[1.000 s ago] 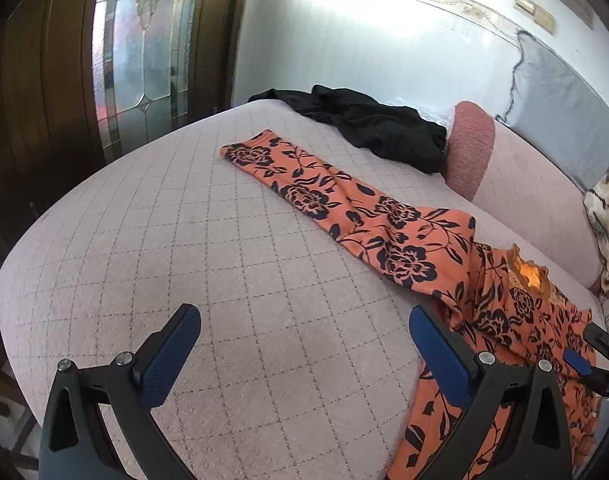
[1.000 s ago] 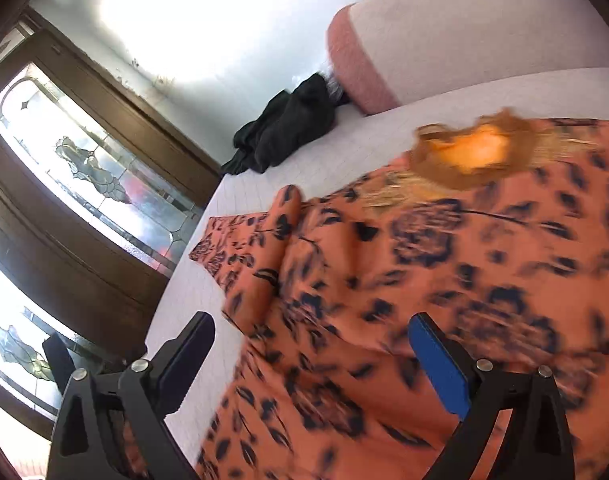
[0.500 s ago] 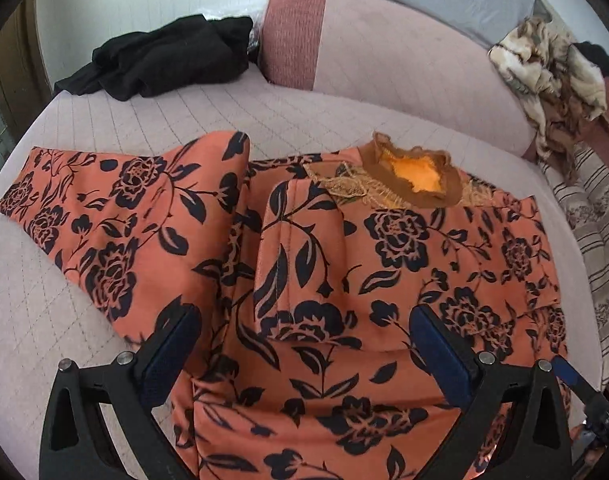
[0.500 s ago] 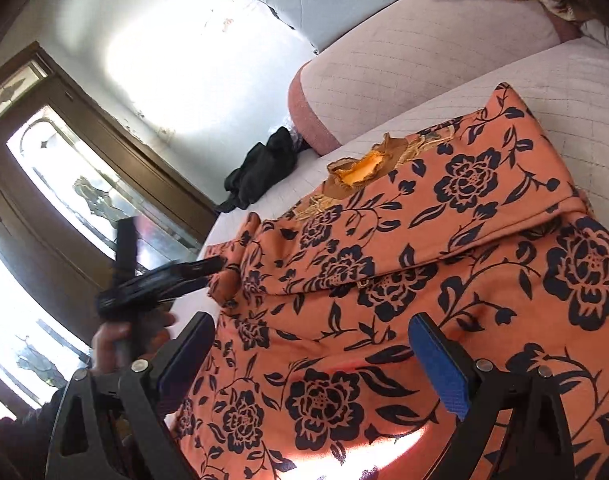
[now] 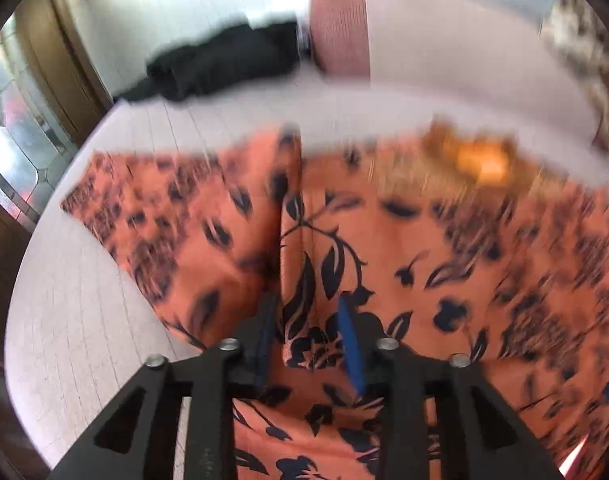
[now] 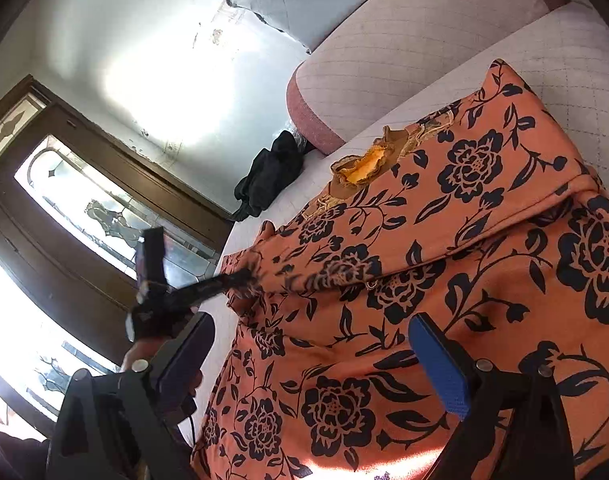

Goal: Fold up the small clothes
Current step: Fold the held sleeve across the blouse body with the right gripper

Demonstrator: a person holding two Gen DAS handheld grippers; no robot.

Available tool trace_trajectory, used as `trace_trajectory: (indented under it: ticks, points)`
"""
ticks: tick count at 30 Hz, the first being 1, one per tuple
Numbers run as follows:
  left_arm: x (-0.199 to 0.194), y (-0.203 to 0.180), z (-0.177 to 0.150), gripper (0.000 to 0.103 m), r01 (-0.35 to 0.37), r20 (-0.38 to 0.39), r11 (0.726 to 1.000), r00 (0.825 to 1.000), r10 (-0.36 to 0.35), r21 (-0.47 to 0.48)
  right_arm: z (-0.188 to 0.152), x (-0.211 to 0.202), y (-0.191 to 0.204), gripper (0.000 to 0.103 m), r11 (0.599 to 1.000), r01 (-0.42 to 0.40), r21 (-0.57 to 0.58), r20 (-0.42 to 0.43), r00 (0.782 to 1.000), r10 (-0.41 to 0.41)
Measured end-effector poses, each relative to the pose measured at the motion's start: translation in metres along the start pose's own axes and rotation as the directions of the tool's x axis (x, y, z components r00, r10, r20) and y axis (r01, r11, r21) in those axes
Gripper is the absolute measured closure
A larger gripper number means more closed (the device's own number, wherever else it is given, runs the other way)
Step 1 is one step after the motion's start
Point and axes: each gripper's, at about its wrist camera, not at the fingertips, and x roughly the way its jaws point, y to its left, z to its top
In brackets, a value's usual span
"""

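Observation:
An orange garment with a black flower print (image 5: 444,264) lies spread on a pale pink quilted bed (image 5: 88,320). Its brown and yellow neckline (image 5: 480,156) points to the far side. My left gripper (image 5: 308,336) is shut on a raised fold of the garment near the left sleeve (image 5: 176,216). In the right wrist view the garment (image 6: 444,272) fills the frame and the left gripper (image 6: 240,276) shows at its left edge. My right gripper (image 6: 316,364) is open just above the garment's lower part, holding nothing.
A black garment (image 5: 224,64) lies bunched at the far left of the bed, next to a pink bolster (image 5: 340,28). A patterned cloth (image 5: 584,52) lies at the far right. A wooden door with leaded glass (image 6: 84,208) stands beyond the bed's left edge.
My left gripper swung from the bare bed over to the garment, came down on it and shut on a fold. My right gripper stayed open, with its view shifting over the garment.

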Motion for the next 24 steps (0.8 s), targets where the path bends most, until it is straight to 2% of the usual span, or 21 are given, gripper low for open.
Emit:
trace_trajectory:
  ticks: [1,3,6,8,10,12,15,17,18,21,24]
  points:
    - [0.005,0.002,-0.003,0.068,-0.031,-0.009,0.999,0.999,0.031,-0.005,0.0,0.0,-0.002,0.004,1.0,0.0,0.015,0.0,1.0,0.0]
    - [-0.005,0.01,-0.008,0.066,-0.039,0.036,0.998,0.999,0.04,-0.046,0.0,-0.003,-0.003,0.004,1.0,0.007,0.02,0.004,1.0,-0.007]
    - [-0.038,0.017,-0.01,0.062,-0.036,0.147,0.997,0.988,0.046,-0.069,0.002,-0.009,-0.004,0.004,1.0,0.015,0.025,0.027,1.0,-0.016]
    - [-0.063,0.012,-0.012,0.037,-0.016,0.253,0.999,0.967,0.027,-0.045,0.004,-0.011,-0.005,0.004,0.999,0.016,0.036,0.045,0.999,-0.017]
    - [-0.073,0.003,-0.012,0.027,0.012,0.309,1.0,0.951,-0.009,-0.007,0.007,-0.015,-0.004,0.004,0.999,0.029,0.028,0.06,0.998,-0.03]
    - [-0.059,-0.01,-0.006,0.027,0.038,0.278,0.998,0.959,-0.049,0.044,0.01,-0.022,-0.004,0.004,0.998,0.055,0.026,0.072,0.996,-0.056]
    - [-0.023,-0.023,0.0,0.027,0.025,0.175,0.997,0.984,-0.038,0.075,0.025,-0.055,-0.011,0.004,0.995,0.061,0.077,0.163,0.984,-0.073]
    - [0.001,-0.024,-0.004,0.027,0.04,0.106,0.996,0.993,-0.048,0.078,0.042,-0.074,-0.018,0.004,0.99,0.122,0.072,0.213,0.968,-0.135]
    - [0.002,-0.02,-0.007,0.026,0.067,0.126,0.996,0.989,-0.074,0.063,0.053,-0.079,-0.024,0.004,0.984,0.164,0.07,0.219,0.96,-0.175]
    - [0.005,-0.012,-0.008,0.025,0.122,0.127,0.992,0.984,-0.125,0.03,0.099,-0.074,-0.056,0.003,0.964,0.253,0.085,0.186,0.946,-0.265]
    - [0.007,-0.009,-0.012,0.025,0.138,0.133,0.99,0.981,-0.139,0.016,0.13,-0.041,-0.095,0.005,0.943,0.312,0.113,0.065,0.945,-0.32]
